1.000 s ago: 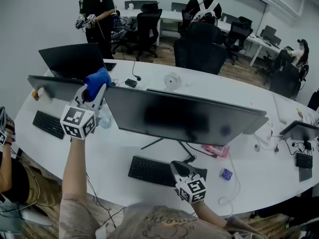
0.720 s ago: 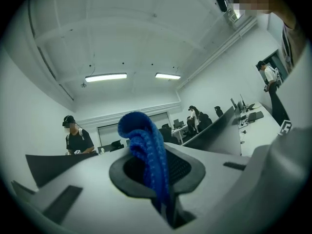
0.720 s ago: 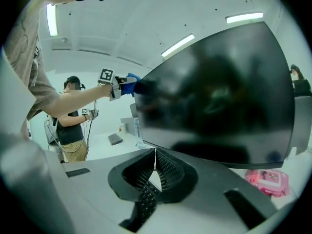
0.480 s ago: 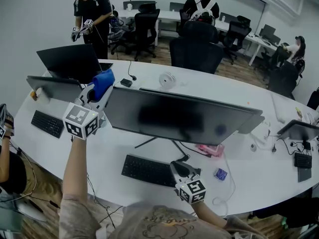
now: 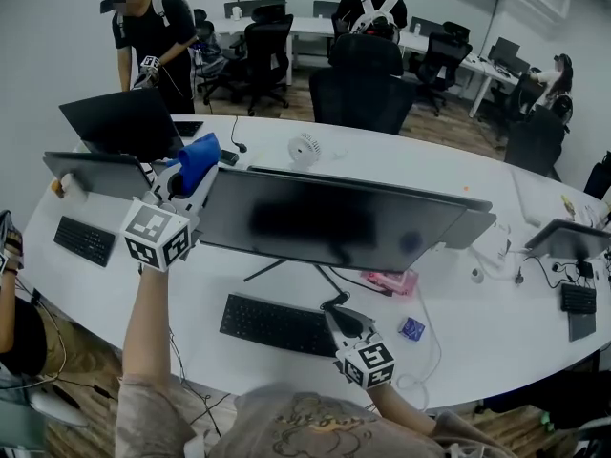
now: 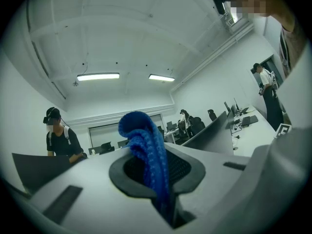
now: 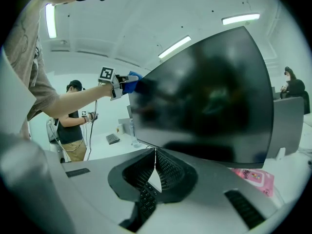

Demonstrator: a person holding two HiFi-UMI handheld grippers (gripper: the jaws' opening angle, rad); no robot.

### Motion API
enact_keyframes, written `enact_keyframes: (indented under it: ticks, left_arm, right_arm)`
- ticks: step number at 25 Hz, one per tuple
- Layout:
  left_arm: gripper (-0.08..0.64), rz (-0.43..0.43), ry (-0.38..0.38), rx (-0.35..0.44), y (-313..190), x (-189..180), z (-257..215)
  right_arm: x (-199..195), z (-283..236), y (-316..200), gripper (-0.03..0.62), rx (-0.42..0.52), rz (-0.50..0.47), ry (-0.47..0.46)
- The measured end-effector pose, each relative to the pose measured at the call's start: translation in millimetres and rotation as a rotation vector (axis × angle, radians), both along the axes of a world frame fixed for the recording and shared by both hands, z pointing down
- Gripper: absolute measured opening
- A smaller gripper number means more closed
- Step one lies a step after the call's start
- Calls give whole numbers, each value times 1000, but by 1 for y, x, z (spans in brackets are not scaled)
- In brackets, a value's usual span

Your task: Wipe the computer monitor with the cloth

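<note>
A wide dark monitor stands on the white desk, its screen facing me; the right gripper view shows that screen close up. My left gripper is raised at the monitor's upper left corner, shut on a blue cloth that bunches out past the jaws. The cloth sits just left of the screen's edge, and touching cannot be told. My right gripper is low over the black keyboard, shut with nothing between its pads.
A second keyboard, two more dark monitors and a small white fan sit on the curved desk. A pink packet lies by the monitor stand. People and office chairs stand beyond the desk.
My left gripper with the cloth has shifted slightly right and up toward the monitor's top left corner. The head view has tipped, sliding the desk leftward. The right gripper stays put.
</note>
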State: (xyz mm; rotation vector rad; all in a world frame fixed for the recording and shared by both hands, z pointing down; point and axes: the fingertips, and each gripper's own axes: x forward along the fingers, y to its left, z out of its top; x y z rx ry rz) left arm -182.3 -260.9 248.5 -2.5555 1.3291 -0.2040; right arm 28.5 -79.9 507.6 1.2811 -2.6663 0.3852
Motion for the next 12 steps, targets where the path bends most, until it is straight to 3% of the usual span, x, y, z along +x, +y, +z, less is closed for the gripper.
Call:
enact_keyframes:
  ticks: [12]
  left_arm:
    - [44, 53, 5, -5, 13, 66, 0]
  right_arm:
    - [36, -8, 4, 21, 24, 1, -8]
